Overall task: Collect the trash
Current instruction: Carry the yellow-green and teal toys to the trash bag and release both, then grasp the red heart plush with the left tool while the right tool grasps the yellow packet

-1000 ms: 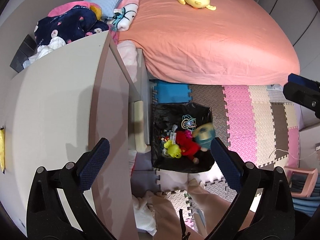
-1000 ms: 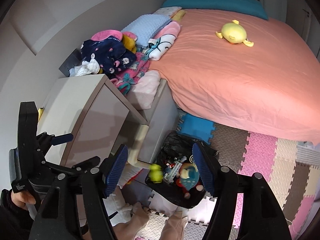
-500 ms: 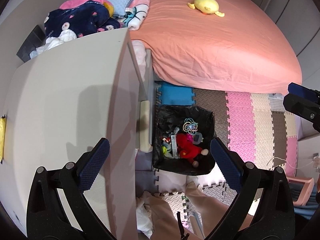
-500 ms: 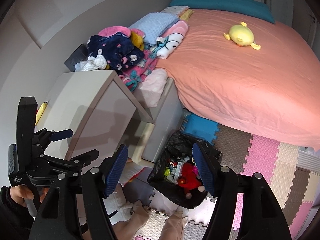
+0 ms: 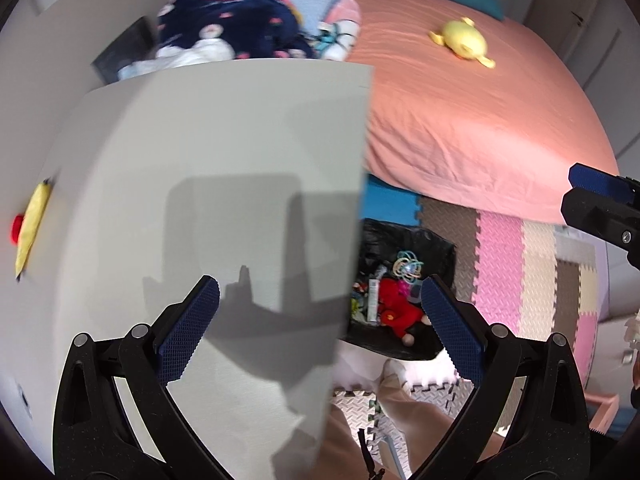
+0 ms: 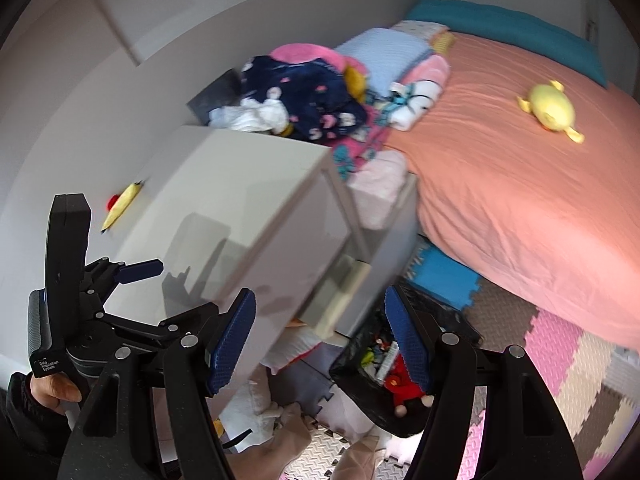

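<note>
The black-lined trash bin (image 5: 404, 240) stands on the foam puzzle-mat floor (image 5: 500, 248), between the grey cabinet (image 5: 224, 168) and the foot of the bed with the salmon-pink sheet (image 5: 460, 120). In it lie a red plush doll (image 5: 396, 308), a tangle of coloured rings (image 5: 406, 266) and other small items too blurred to name.

The left gripper (image 5: 320, 328) points steeply down over the cabinet's flat top, its blue pads spread wide with nothing between them; one finger hangs over the cabinet, the other over the bin's edge. The right gripper (image 6: 320, 340) tilts down at a shallower slant, jaws likewise apart and empty, framing the cabinet's corner and the bin's near side. In the right wrist view a hand (image 6: 50, 390) in a dark sleeve grasps the left gripper's handle at the lower left.

The cabinet top is mostly bare, with a yellow wrapper (image 5: 32, 228) with a red spot near its far left edge. The cabinet's straight right edge drops close beside the bin. Folded clothes and blankets (image 6: 316, 96) pile behind the cabinet. A yellow plush duck (image 6: 552, 110) lies on the bed, well apart. Open mat stretches to the right of the bin.
</note>
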Available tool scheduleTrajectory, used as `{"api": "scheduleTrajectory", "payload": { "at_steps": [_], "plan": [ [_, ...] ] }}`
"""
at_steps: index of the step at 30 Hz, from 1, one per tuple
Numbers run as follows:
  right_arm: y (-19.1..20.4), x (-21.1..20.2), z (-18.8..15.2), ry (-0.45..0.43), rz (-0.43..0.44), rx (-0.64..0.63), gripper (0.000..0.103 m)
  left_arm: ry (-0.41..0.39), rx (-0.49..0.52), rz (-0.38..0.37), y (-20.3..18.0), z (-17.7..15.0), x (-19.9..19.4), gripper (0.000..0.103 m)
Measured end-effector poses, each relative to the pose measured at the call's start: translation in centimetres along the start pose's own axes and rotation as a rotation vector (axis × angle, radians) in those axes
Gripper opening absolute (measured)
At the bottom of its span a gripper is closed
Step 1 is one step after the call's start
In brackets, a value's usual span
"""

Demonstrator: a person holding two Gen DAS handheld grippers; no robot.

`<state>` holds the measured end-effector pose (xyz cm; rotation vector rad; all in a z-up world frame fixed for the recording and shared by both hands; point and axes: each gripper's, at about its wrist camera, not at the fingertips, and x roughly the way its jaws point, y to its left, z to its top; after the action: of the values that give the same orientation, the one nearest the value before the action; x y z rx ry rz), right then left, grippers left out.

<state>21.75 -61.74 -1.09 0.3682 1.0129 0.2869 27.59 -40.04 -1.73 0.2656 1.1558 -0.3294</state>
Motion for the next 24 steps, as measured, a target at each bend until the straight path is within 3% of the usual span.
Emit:
{"api": "scheduleTrajectory", "payload": {
  "at_steps": [24],
  "plan": [
    [19.5,10.1,5.6,0.138,0.178,-0.259,0.068,-0.028,-0.470,0.189,21.1,-8.4,-3.9,0.097]
  ]
}}
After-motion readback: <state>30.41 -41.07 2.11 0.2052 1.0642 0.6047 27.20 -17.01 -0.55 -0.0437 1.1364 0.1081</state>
